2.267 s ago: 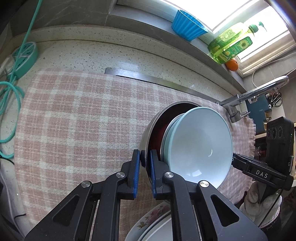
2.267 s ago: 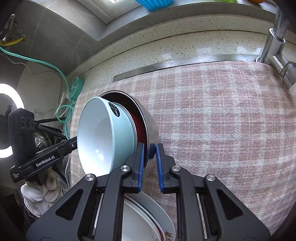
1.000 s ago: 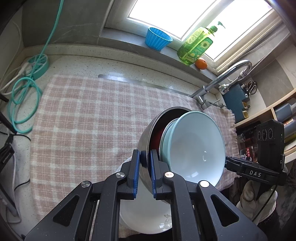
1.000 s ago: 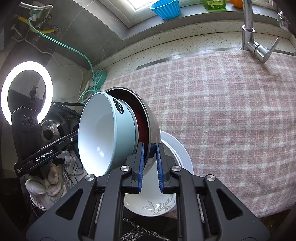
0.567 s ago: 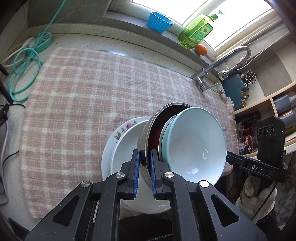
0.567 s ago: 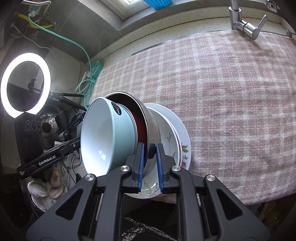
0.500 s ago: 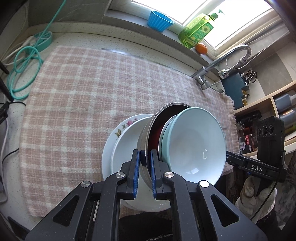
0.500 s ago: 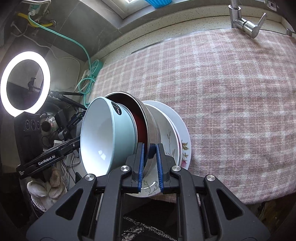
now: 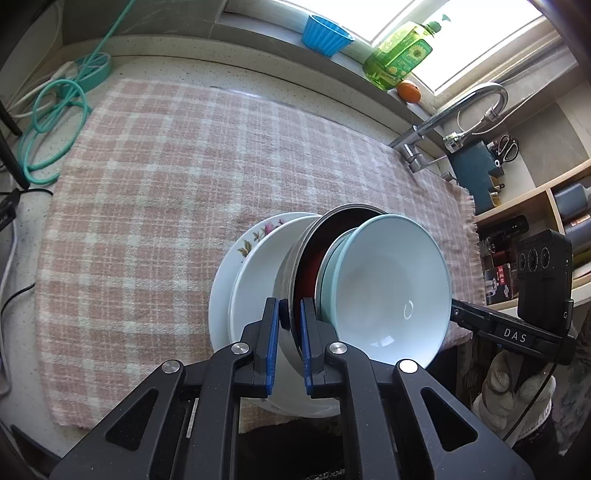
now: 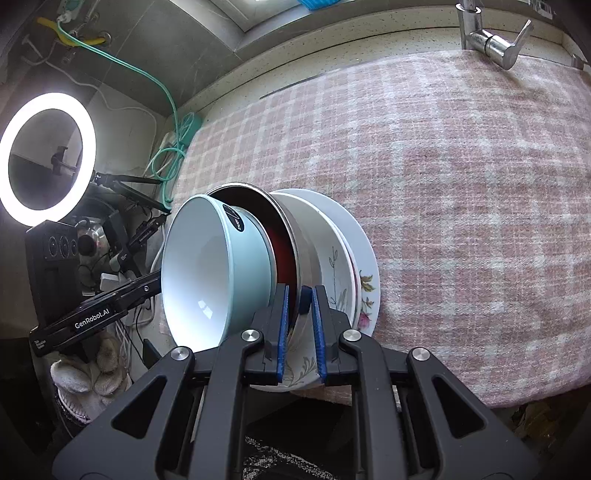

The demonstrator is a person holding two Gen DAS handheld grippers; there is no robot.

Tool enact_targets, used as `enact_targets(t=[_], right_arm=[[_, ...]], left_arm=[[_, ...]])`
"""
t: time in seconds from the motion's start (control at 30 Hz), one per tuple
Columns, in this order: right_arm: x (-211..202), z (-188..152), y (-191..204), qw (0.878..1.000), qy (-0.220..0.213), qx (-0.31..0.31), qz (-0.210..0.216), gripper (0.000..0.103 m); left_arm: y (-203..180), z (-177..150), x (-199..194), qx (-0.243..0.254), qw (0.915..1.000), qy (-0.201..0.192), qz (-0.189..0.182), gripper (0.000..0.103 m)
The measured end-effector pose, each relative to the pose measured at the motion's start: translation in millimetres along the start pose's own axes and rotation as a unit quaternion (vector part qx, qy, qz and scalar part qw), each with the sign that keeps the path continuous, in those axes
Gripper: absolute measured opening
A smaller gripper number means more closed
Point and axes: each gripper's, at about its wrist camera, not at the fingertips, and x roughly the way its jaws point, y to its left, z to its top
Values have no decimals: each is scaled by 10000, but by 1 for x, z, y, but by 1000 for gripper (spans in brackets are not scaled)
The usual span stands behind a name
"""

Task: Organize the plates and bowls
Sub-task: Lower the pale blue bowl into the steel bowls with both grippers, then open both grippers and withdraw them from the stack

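A steel bowl [image 9: 295, 266] with a dark red inside holds a light blue bowl [image 9: 388, 291] nested in it. My left gripper [image 9: 290, 321] is shut on the steel bowl's rim on one side. My right gripper [image 10: 299, 306] is shut on the opposite rim of the steel bowl [image 10: 306, 243], with the light blue bowl [image 10: 218, 273] inside. Beneath the bowls lies a stack of white floral plates [image 9: 243, 284] on the pink checked cloth [image 9: 155, 177]. Whether the steel bowl touches the floral plates [image 10: 354, 258] I cannot tell.
A tap [image 9: 461, 110] stands at the cloth's far right. A blue cup [image 9: 325, 33], a green bottle [image 9: 399, 55] and an orange [image 9: 408, 90] sit on the sill. Teal cable [image 9: 55, 122] coils at left. A ring light [image 10: 46, 158] glows beyond the counter's left end. Shelves [image 9: 546, 206] are at right.
Both grippers have come down and closer to the cloth with the nested bowls. The floral plates now show more fully beneath the bowls. Both grips are unchanged.
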Motion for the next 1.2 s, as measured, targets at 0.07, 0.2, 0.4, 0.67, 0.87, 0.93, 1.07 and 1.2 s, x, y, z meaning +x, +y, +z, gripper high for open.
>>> enact_targets(t=[0.07,0.2,0.4,0.67,0.87,0.93,1.07,1.2], right_arm=[[0,0,1,10000,12,6,32,14],[-4,-2,3,10000,-74,-33,16,14],[-20,-7,-4,9996,-279,3,-40,28],[-42,-20,2,9982,-543,-204,-176,40],[-60,-33,15,9923,-886,-649,-566,49],[-68,-39,20,9887,-1068,-801,-676,58],[-86,-49,34,9781,-1452,-1162,-938,69],[-103,-64,49,9658,-1814,-1470,-1128,89]], left_arm=[[0,0,0,1,10000,-1,14,8],[0,0,-2,-15,10000,-25,15,8],[-2,-2,-13,40,9997,-201,118,12],[-12,-13,-34,311,9976,-496,375,21],[-28,-32,-50,590,9933,-757,636,37],[-31,-38,-56,629,9914,-884,732,51],[-41,-48,-71,783,9829,-1222,1135,69],[-55,-57,-83,942,9734,-1547,1403,78]])
